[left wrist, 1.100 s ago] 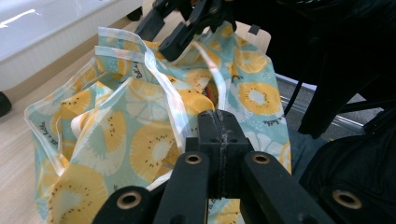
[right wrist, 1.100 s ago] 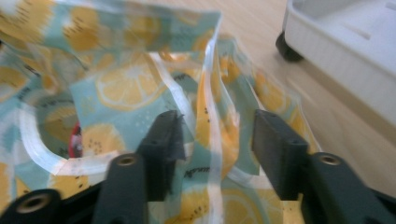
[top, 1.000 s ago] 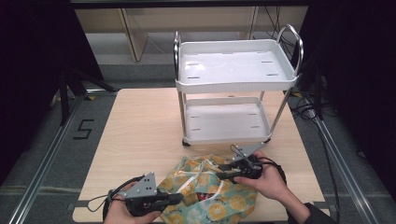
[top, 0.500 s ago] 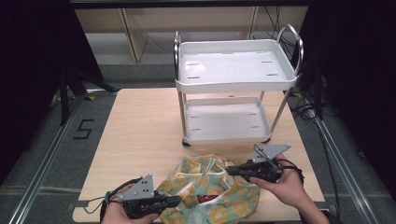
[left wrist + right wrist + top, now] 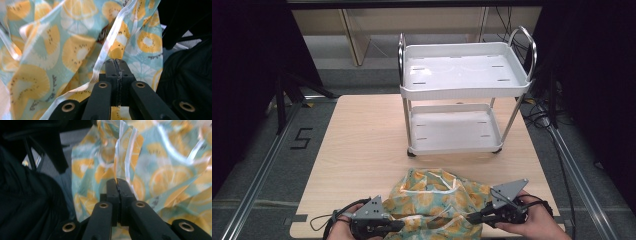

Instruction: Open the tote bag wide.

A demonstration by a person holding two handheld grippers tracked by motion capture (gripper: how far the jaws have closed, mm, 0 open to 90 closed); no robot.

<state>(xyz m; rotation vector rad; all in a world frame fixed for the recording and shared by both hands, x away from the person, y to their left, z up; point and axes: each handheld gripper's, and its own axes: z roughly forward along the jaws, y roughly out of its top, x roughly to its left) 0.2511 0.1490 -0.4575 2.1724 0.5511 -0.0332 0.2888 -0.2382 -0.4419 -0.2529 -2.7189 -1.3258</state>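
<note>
White two-shelf cart (image 5: 464, 87) stands just behind the fruit-print bag (image 5: 434, 200) on the table (image 5: 362, 140)

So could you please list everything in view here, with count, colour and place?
bag: one, light blue plastic with a yellow citrus-slice print and a clear edge strip, at the near edge of the table, between the two tongs
cart: one, white, two trays with metal handles, standing at the table's far right
table: one, light wood, centre of the high view
left tongs: one, black with a grey plate, near left, shut on the bag's edge
right tongs: one, black with a grey plate, near right, shut on the bag's clear edge
hands: two, holding the tongs at the bottom edge
</note>
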